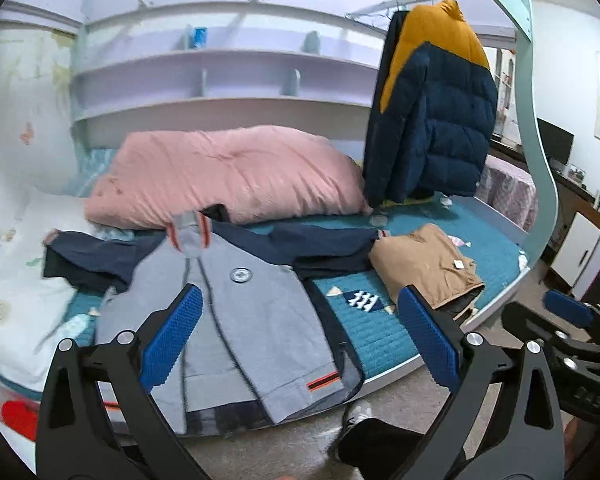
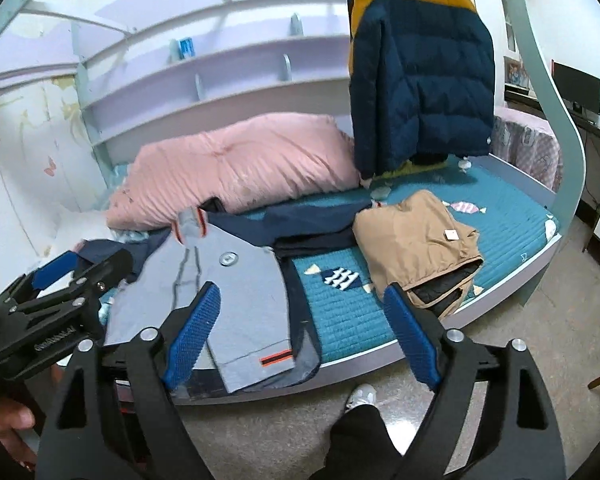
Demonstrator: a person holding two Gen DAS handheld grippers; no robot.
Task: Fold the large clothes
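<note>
Jacket (image 1: 236, 320) is seen lengthwise ahead of both empty, wide-apart grippers, nearer the left gripper (image 1: 300, 336) than the right gripper (image 2: 304, 332).

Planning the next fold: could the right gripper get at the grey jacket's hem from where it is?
Probably yes. The right gripper is open and holds nothing, and the hem of the grey jacket hangs over the bed's near edge right in front of it, with nothing between them.

Pink quilt (image 1: 224, 172) on bed (image 1: 384, 336); shelves (image 1: 220, 76) behind.
</note>
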